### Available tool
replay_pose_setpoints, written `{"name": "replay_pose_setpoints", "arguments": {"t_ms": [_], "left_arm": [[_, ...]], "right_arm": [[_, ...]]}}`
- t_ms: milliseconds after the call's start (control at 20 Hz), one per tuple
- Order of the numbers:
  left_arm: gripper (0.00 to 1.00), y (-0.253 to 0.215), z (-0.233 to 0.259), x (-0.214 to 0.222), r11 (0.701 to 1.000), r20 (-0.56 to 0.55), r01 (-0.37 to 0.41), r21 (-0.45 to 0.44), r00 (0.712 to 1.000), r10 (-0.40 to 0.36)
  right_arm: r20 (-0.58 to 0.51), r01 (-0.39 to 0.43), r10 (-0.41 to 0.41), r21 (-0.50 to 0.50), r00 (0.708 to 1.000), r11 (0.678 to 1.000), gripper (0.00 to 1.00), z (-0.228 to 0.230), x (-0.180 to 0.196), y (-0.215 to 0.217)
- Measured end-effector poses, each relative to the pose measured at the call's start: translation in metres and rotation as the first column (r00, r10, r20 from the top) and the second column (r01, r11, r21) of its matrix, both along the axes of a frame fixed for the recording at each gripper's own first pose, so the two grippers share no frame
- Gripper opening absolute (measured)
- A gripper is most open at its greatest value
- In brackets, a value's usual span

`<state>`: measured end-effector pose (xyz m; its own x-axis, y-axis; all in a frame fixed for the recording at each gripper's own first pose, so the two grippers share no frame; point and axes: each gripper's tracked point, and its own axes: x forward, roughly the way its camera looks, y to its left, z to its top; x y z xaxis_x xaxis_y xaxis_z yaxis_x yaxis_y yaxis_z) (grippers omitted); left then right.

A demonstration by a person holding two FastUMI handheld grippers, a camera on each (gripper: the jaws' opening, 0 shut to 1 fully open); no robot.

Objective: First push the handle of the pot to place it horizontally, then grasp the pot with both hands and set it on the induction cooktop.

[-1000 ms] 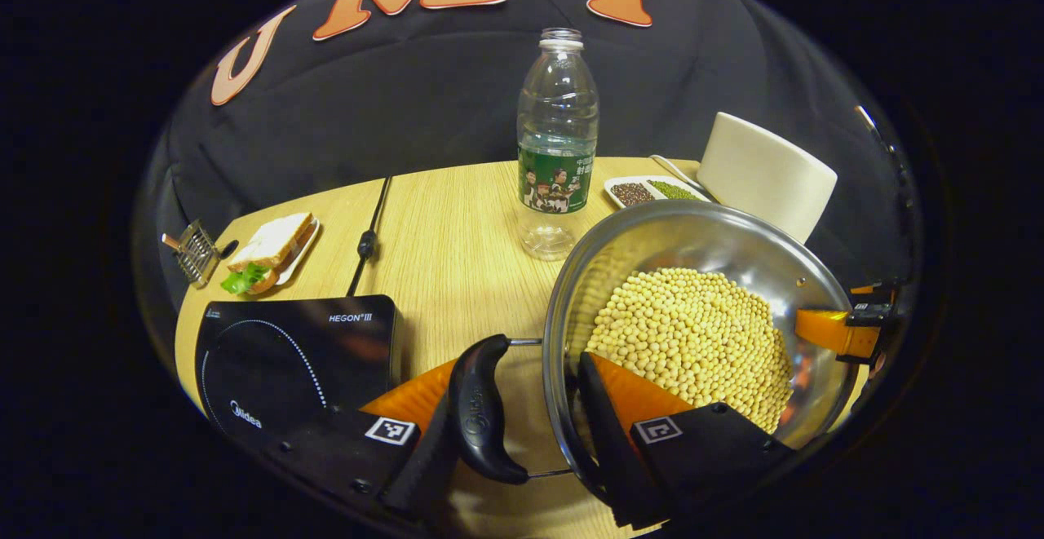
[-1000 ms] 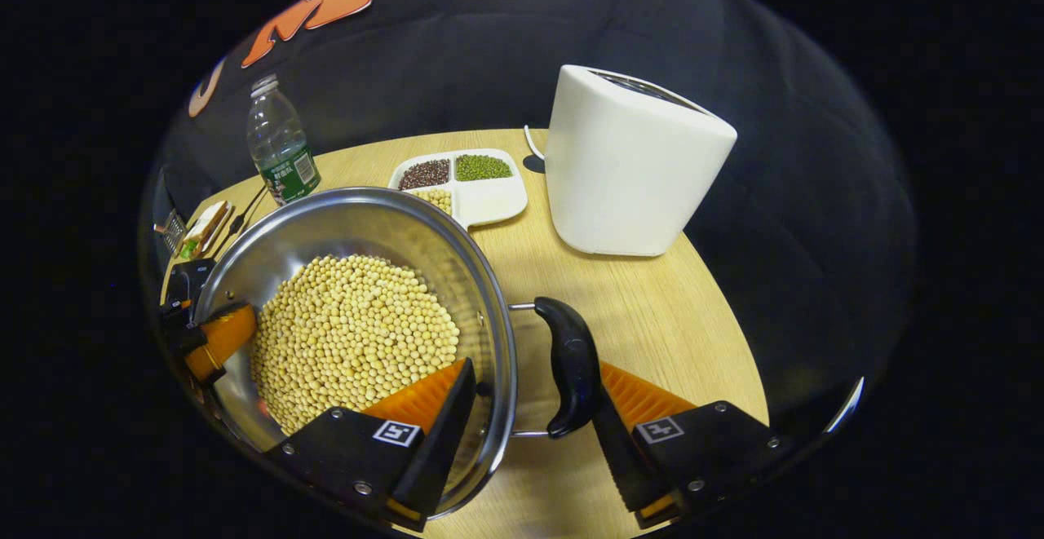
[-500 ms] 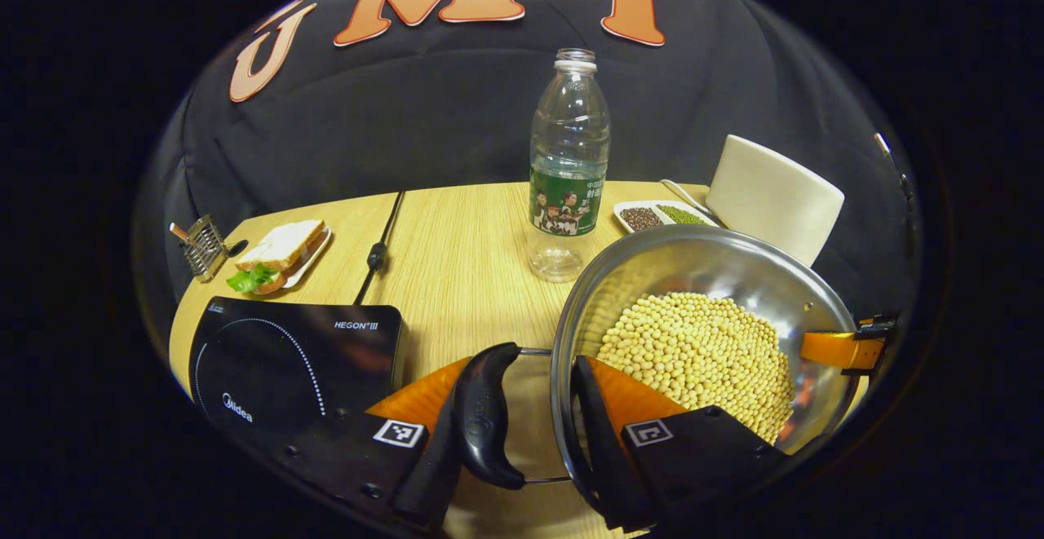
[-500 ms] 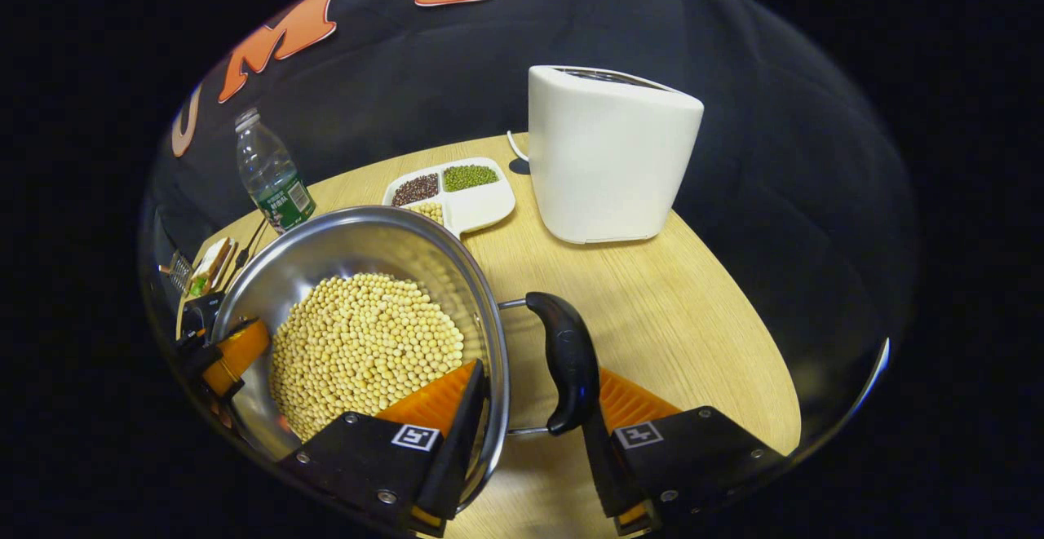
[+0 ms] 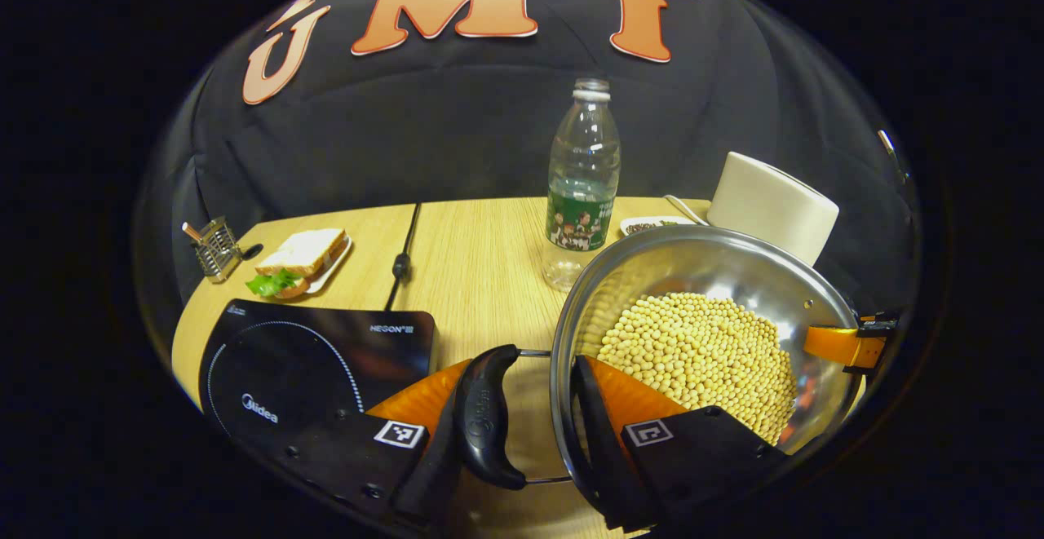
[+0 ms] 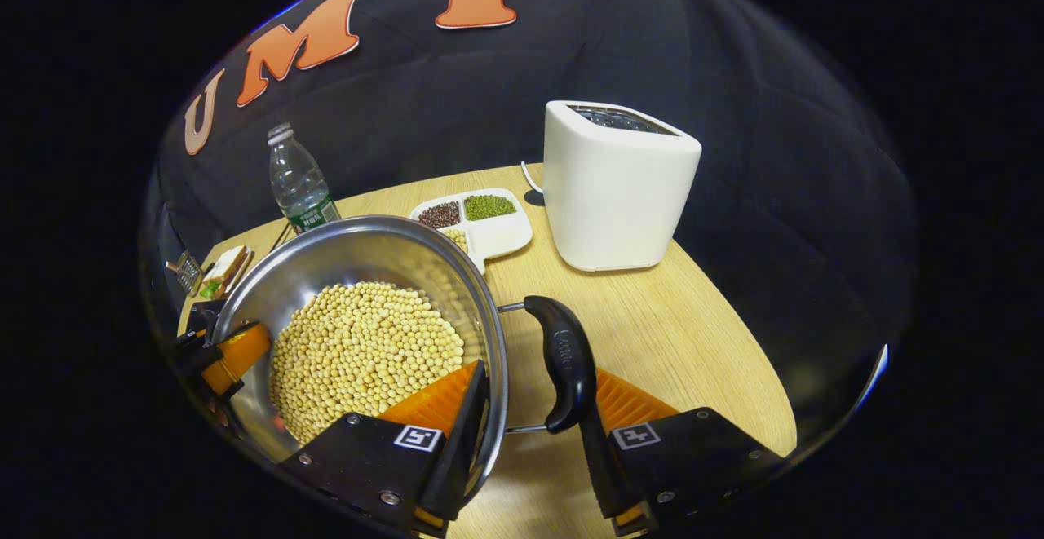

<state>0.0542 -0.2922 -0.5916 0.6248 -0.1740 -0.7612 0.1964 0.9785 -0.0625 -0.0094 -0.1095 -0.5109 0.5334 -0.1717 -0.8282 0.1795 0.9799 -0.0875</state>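
Pot (image 5: 718, 278) of pale beans hangs between two grips, raised above the counter (image 5: 481, 262) by the look of it. Nearest, the left hand-held gripper (image 5: 522, 425) is closed across the pot's wall and its black left handle (image 5: 483, 421), one finger inside the rim, one outside the handle. The right hand-held gripper (image 6: 530, 408) clamps the opposite wall and the right handle (image 6: 564, 364) the same way. If one side rises faster, I'd expect the pot to tilt and spill beans, or the handle to pivot in the grip. Just left sits the induction cooktop (image 5: 302, 360). Farther back stand a water bottle (image 5: 581, 172), a divided dish (image 6: 481, 221) and a white toaster (image 6: 616, 184).
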Motion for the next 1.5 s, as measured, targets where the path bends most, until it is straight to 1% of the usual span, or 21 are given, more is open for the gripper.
{"name": "replay_pose_setpoints", "arguments": {"t_ms": [150, 200, 250, 300, 350, 400, 500, 550, 600, 650, 700, 850, 900, 950, 1000, 1050, 1200, 1300, 1500], "left_arm": [[0.75, 0.012, 0.013, 0.000, 1.000, 0.013, -0.010, 0.001, 1.000, 0.010], [0.72, 0.017, 0.018, 0.000, 1.000, 0.015, -0.013, 0.001, 1.000, 0.013], [0.75, 0.024, 0.023, -0.001, 1.000, 0.018, -0.020, 0.001, 1.000, 0.020], [0.75, 0.030, 0.028, -0.002, 1.000, 0.022, -0.026, 0.002, 0.999, 0.026], [0.75, 0.036, 0.034, -0.002, 0.999, 0.027, -0.034, 0.003, 0.999, 0.033], [0.72, 0.045, 0.040, -0.002, 0.999, 0.031, -0.042, 0.003, 0.999, 0.041], [0.75, 0.064, 0.048, -0.001, 0.998, 0.038, -0.060, 0.004, 0.997, 0.060], [0.72, 0.073, 0.054, -0.002, 0.998, 0.045, -0.070, 0.006, 0.997, 0.069], [0.75, 0.083, 0.059, -0.003, 0.997, 0.049, -0.078, 0.010, 0.996, 0.077], [0.75, 0.092, 0.063, -0.004, 0.996, 0.056, -0.087, 0.014, 0.995, 0.086], [0.75, 0.101, 0.067, -0.004, 0.995, 0.060, -0.096, 0.018, 0.994, 0.095], [0.74, 0.130, 0.081, -0.007, 0.992, 0.078, -0.122, 0.032, 0.990, 0.119], [0.72, 0.140, 0.086, -0.007, 0.991, 0.085, -0.132, 0.036, 0.988, 0.129], [0.74, 0.150, 0.090, -0.009, 0.989, 0.091, -0.144, 0.040, 0.986, 0.140], [0.74, 0.161, 0.095, -0.010, 0.987, 0.097, -0.155, 0.043, 0.984, 0.150], [0.72, 0.170, 0.100, -0.012, 0.985, 0.104, -0.167, 0.046, 0.981, 0.162], [0.72, 0.201, 0.110, -0.017, 0.978, 0.112, -0.199, 0.057, 0.975, 0.191], [0.75, 0.223, 0.116, -0.020, 0.973, 0.120, -0.222, 0.064, 0.970, 0.213], [0.74, 0.265, 0.122, -0.025, 0.960, 0.127, -0.269, 0.081, 0.958, 0.257]], "right_arm": [[0.019, -0.017, 0.017, 0.003, 1.000, 1.000, 0.61, 0.000, 0.001, 0.001], [0.025, -0.022, 0.022, 0.004, 0.999, 1.000, 0.61, 0.000, 0.001, 0.001], [0.030, -0.032, 0.032, 0.003, 0.999, 0.999, 0.61, 0.001, 0.003, 0.002], [0.034, -0.037, 0.037, 0.005, 0.999, 0.999, 0.61, -0.001, 0.002, 0.001], [0.039, -0.047, 0.047, 0.005, 0.998, 0.999, 0.57, -0.003, 0.003, 0.003], [0.046, -0.055, 0.054, 0.006, 0.997, 0.998, 0.61, -0.005, 0.003, 0.002], [0.058, -0.076, 0.075, 0.008, 0.995, 0.997, 0.61, -0.003, 0.005, 0.000], [0.063, -0.087, 0.087, 0.009, 0.994, 0.996, 0.57, -0.004, 0.007, 0.000], [0.065, -0.097, 0.096, 0.011, 0.993, 0.995, 0.61, -0.006, 0.008, 0.000], [0.070, -0.108, 0.107, 0.013, 0.992, 0.994, 0.57, -0.006, 0.010, 0.000], [0.071, -0.116, 0.115, 0.016, 0.991, 0.993, 0.61, -0.006, 0.010, -0.001], [0.085, -0.144, 0.142, 0.026, 0.986, 0.989, 0.61, -0.004, 0.011, 0.000], [0.086, -0.155, 0.152, 0.031, 0.985, 0.987, 0.61, -0.004, 0.010, -0.001], [0.091, -0.166, 0.162, 0.033, 0.983, 0.986, 0.61, -0.006, 0.013, -0.001], [0.092, -0.175, 0.171, 0.037, 0.981, 0.984, 0.61, -0.009, 0.014, -0.001], [0.097, -0.187, 0.183, 0.038, 0.978, 0.982, 0.61, -0.011, 0.016, 0.000], [0.098, -0.222, 0.217, 0.044, 0.971, 0.974, 0.61, -0.012, 0.020, 0.000], [0.102, -0.244, 0.239, 0.049, 0.966, 0.968, 0.61, -0.014, 0.024, -0.001], [0.101, -0.284, 0.277, 0.064, 0.955, 0.957, 0.61, -0.011, 0.031, -0.005]]}}
